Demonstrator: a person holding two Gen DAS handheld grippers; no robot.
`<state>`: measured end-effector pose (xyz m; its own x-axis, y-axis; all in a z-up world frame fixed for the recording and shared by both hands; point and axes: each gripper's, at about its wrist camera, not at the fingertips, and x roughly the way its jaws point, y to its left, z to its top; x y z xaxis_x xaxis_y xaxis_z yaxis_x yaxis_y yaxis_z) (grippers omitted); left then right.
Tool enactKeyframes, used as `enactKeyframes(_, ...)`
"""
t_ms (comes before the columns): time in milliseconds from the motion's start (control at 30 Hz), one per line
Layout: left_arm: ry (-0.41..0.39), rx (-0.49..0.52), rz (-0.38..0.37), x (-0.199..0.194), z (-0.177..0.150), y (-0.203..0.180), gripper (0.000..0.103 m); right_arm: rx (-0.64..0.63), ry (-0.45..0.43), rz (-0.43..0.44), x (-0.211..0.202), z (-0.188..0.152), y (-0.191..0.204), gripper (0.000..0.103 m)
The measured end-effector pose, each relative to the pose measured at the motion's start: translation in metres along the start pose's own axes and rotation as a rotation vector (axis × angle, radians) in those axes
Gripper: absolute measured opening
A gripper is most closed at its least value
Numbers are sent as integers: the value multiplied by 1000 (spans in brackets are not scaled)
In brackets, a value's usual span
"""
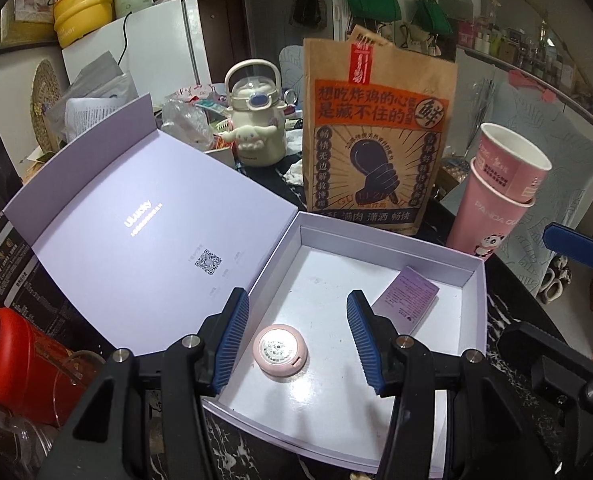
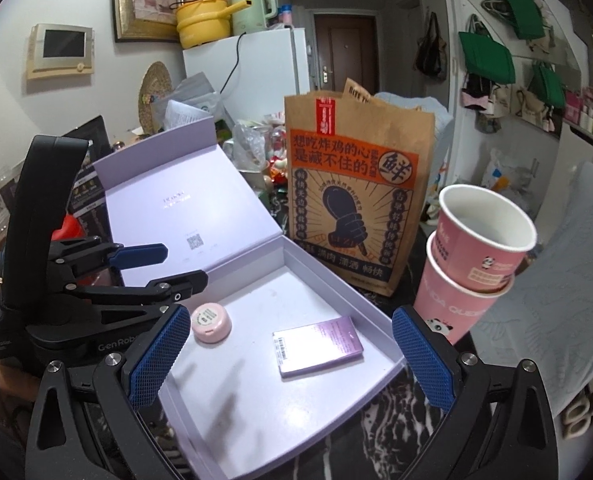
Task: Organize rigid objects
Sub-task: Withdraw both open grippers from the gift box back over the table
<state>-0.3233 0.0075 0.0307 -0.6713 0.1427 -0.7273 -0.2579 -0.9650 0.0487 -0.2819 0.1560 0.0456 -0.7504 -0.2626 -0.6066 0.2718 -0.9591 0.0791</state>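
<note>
While my left tongs hang spread over the near end of the box, pinching nothing, the pink compact sits right between the blue pads, flat on the white floor and touching neither. That's my thing in hand, I'd say. It looks small, round, hard-shelled and light, with a glossy label on top that catches the glare, so I expect it to be slippery across the lid. My call: take it by the curved side wall, pads on opposite flanks and low, not on the top face. It's stiff enough for a firm squeeze, but being round it could squirt out if I close off-centre.

Over to the right tongs, also wide apart and empty, hovering above the box's front edge. From this view the compact lies just inside the left pad. Further in lies the purple carton, flat on the floor near the right wall, well apart from the compact. It looks like thin card, light, and probably dents if pinched hard. Lying flat, it offers little to grab, so I'd catch it across its short edges.

Outward now: the lid stands folded open to the left. Behind the box stands a paper bag, and to the right two stacked pink cups on the dark counter.
</note>
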Motion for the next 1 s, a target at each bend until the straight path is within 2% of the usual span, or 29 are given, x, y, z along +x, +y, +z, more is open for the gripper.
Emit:
enactKeyframes(467, -23, 8, -14, -42, -16, -19, 50, -37, -66, -8, -53, -6, 10, 103)
enactKeyframes(1000, 11, -54, 2, -76, -66, -27, 50, -94, -71, 34, -92, -42, 28, 103)
